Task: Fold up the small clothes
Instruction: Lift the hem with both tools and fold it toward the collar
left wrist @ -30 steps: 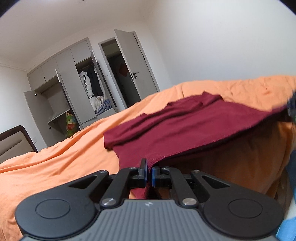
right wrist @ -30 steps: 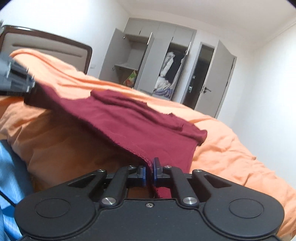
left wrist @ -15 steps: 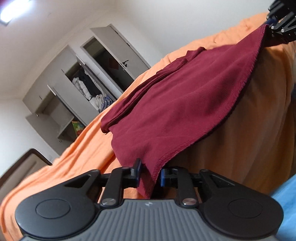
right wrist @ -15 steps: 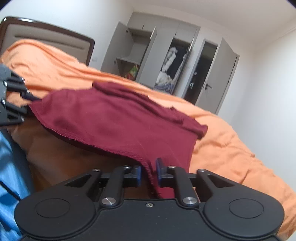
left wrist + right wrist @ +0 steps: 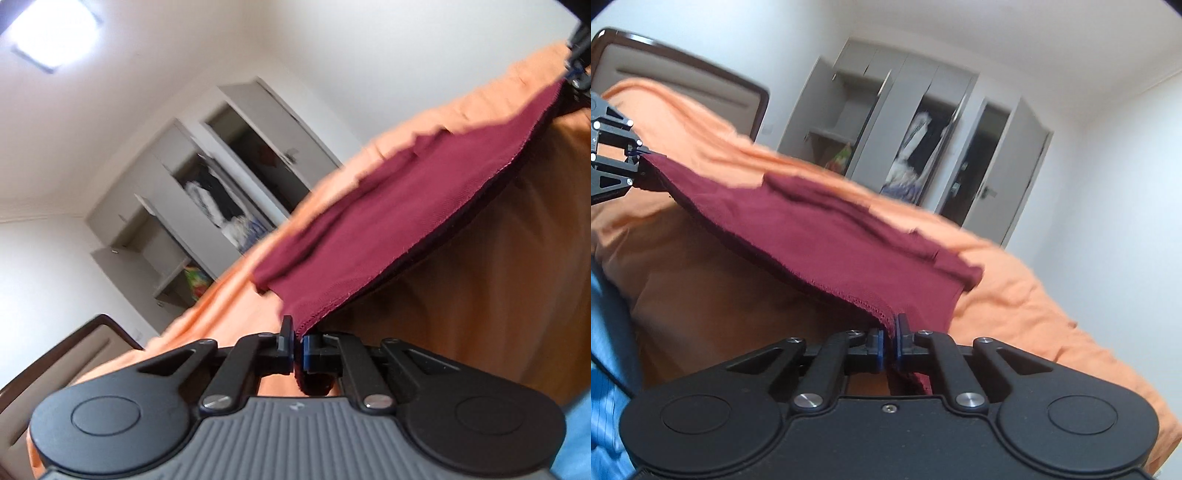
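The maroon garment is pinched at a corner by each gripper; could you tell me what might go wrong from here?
1. The left gripper and right gripper each hold only a thin bit of hem of the maroon garment, so a corner could slip out if the cloth is pulled tight.
2. The far part looks bunched on the orange bedspread; folding now may trap those wrinkles.
3. The left wrist view is blurred, hinting at fast motion that could skew the fold.

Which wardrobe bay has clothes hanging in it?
The middle open bay of the grey wardrobe, just left of the dark room doorway: white and dark garments hang there. The open bay further left shows only shelves and something colourful low down.
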Tool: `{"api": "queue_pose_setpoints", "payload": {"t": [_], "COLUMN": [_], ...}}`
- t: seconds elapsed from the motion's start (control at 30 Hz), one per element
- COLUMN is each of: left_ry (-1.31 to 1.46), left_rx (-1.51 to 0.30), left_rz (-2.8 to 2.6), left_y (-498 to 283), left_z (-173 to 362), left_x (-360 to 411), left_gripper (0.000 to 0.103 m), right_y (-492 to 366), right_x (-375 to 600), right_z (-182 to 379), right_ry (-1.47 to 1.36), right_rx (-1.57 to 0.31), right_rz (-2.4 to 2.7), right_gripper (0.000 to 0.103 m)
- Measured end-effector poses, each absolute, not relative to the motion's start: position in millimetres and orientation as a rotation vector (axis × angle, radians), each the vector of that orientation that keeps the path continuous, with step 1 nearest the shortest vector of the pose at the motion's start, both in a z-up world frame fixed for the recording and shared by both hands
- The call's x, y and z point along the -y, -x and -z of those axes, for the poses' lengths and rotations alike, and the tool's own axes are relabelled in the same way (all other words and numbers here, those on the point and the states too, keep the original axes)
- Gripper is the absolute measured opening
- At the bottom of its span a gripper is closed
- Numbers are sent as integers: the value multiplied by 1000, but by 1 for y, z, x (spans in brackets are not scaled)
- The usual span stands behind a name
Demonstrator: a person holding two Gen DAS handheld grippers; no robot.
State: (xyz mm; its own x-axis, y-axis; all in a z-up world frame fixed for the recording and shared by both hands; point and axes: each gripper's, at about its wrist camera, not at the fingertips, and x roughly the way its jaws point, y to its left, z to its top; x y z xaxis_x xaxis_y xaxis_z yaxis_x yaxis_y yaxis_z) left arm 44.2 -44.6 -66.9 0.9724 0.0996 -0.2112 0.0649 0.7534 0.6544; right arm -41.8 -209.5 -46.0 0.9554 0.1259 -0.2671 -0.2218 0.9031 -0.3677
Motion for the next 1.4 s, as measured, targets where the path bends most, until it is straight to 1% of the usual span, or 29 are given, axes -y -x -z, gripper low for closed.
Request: {"api": "queue_pose_setpoints", "payload": {"t": [0.3,0.33,0.37,0.43,0.47,0.57,0.67,0.7,0.73,0.77,0.83,0.9,0.93,0.97,1.03,1.1,1.13,1.17,1.2,1.23,1.33,1.4], "left_ry": [-614,-601,-584,-551,-538,-546,-585,-601,-616,-630,-621,-607,-605,-603,-583,-560,-560,-567,-581,-598,-641,-654], "left_rx": [-84,-72,-57,-35,-28,-23,-1,7,5,-16,-50,-110,-140,-173,-244,-306,-329,-340,-343,-341,-355,-367], "left_rz": [-55,-54,-54,-52,-50,-51,-64,-64,-60,-50,-25,22,33,41,64,81,89,90,88,87,92,93], "left_y": [-28,-24,-20,-11,-7,2,9,10,10,9,7,7,10,8,6,6,9,12,15,18,18,15], "left_z": [21,14,8,-4,-8,-12,-9,-8,-6,-4,0,12,22,29,43,55,61,67,71,75,86,88], "left_x": [45,44,44,42,41,42,46,48,50,52,50,49,47,44,37,28,24,21,20,19,22,25], "left_gripper": [3,3,3,3,1,1,0,0,0,0,0,0,0,3,3,7,20,43,54,60,60,60], "right_y": [67,72,77,86,90,93,87,85,83,80,73,67,64,62,59,54,51,52,53,52,46,41], "right_x": [220,222,224,228,230,237,242,240,237,233,227,217,212,209,198,188,184,181,178,176,167,162], "right_z": [7,1,-3,-9,-11,-9,1,7,13,20,31,43,47,51,61,69,73,76,79,82,92,100], "right_ry": [358,354,352,360,366,365,333,336,351,371,401,424,436,450,484,518,534,551,568,583,626,649], "right_rx": [-52,-29,-10,26,39,23,-80,-110,-140,-171,-218,-257,-272,-282,-302,-315,-318,-321,-323,-322,-314,-311], "right_rz": [-139,-134,-130,-115,-109,-121,-218,-245,-266,-288,-324,-355,-368,-382,-411,-432,-441,-446,-451,-451,-431,-414], "right_gripper": [4,4,0,0,0,0,0,4,12,17,20,28,35,41,45,50,54,60,62,64,65,67]}}
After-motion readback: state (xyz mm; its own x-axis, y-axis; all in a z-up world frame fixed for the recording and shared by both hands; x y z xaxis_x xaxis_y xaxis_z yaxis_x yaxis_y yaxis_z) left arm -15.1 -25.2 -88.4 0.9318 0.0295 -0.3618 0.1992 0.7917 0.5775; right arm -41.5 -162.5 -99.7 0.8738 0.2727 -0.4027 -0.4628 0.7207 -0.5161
